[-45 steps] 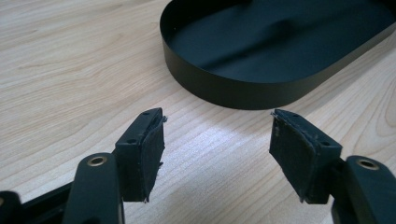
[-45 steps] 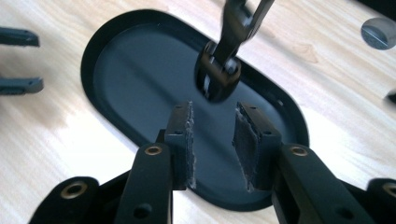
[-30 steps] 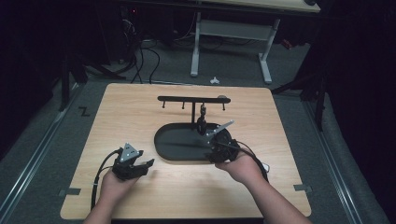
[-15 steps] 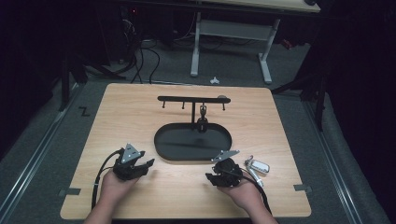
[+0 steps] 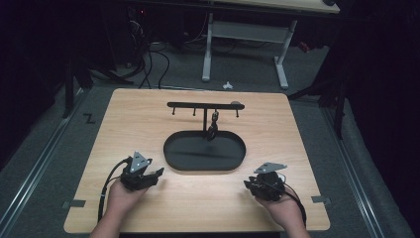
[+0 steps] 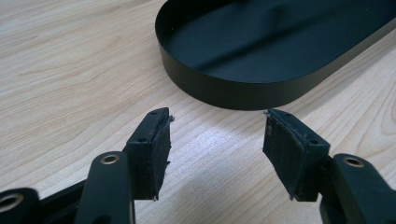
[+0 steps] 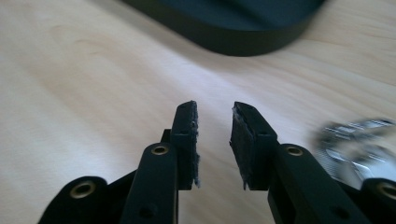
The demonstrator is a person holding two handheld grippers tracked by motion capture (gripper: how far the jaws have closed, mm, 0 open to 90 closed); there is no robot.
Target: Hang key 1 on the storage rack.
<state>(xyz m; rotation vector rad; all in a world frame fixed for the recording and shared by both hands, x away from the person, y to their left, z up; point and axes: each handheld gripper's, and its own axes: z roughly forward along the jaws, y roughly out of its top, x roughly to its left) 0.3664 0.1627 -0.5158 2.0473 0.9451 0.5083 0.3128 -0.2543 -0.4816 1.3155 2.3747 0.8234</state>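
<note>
1. My right tongs have just been closing. They're down to a narrow gap now, with nothing between the pads.
2. My left tongs are spread wide and empty, low over the table just in front of the black tray.
3. The silvery key thing lies on the table just beside my right tongs, off to one side of the pads. It's shiny metal but blurred, so I can't make out the shape.
4. My guess on progress: not picked up yet. A dark piece already hangs on the stand over the tray, and the other hooks look free.
</note>
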